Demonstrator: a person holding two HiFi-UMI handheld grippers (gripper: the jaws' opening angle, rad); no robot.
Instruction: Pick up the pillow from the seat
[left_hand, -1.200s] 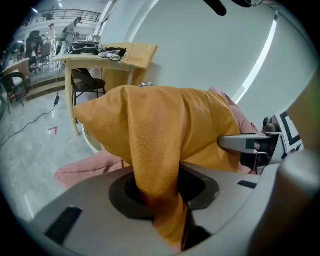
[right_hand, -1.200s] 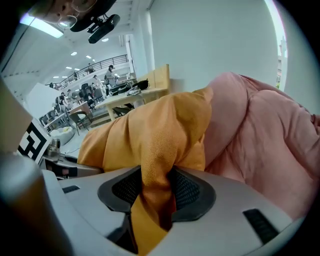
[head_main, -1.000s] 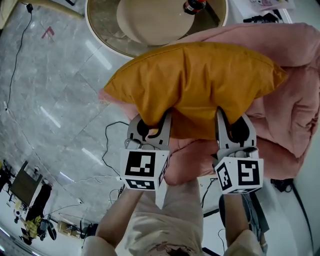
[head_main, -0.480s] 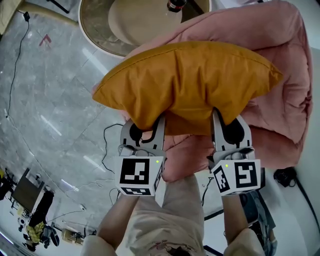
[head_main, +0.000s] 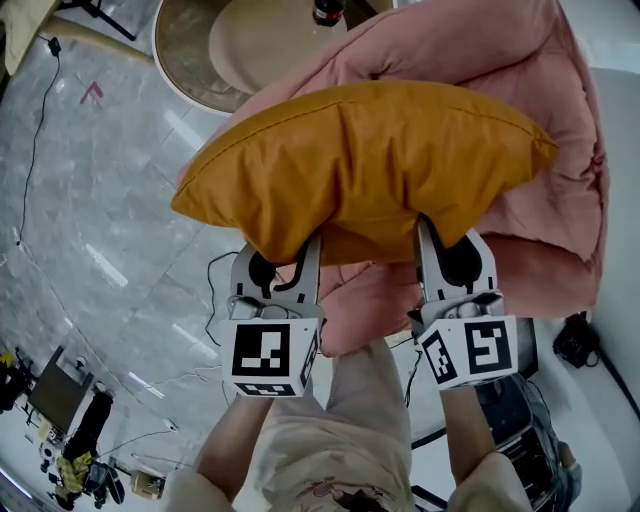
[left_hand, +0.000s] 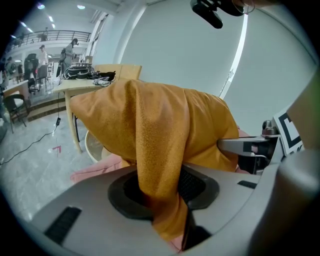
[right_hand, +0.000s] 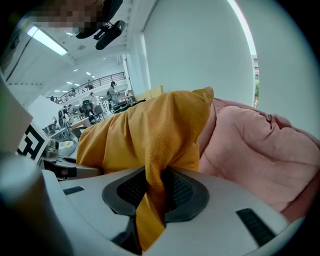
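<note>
A mustard-orange pillow (head_main: 365, 160) hangs in the air above the pink padded seat (head_main: 520, 110). My left gripper (head_main: 290, 248) is shut on the pillow's near edge at its left side, and my right gripper (head_main: 440, 240) is shut on the same edge further right. In the left gripper view a fold of the pillow's cloth (left_hand: 160, 170) is pinched between the black pads. The right gripper view shows the pillow's fabric (right_hand: 155, 165) squeezed between its pads, with the pink seat (right_hand: 250, 150) to the right. The fingertips are buried under the pillow in the head view.
A round beige table (head_main: 250, 40) with a dark bottle (head_main: 328, 10) on it stands beyond the seat. Cables (head_main: 215, 290) trail over the grey marble floor (head_main: 90, 180) to the left. A black object (head_main: 577, 340) lies on the floor at the right. The person's legs (head_main: 340, 440) are below.
The pillow has risen and come toward me with both grippers. More of the pink seat shows behind it, and the round table has slid toward the top edge.
</note>
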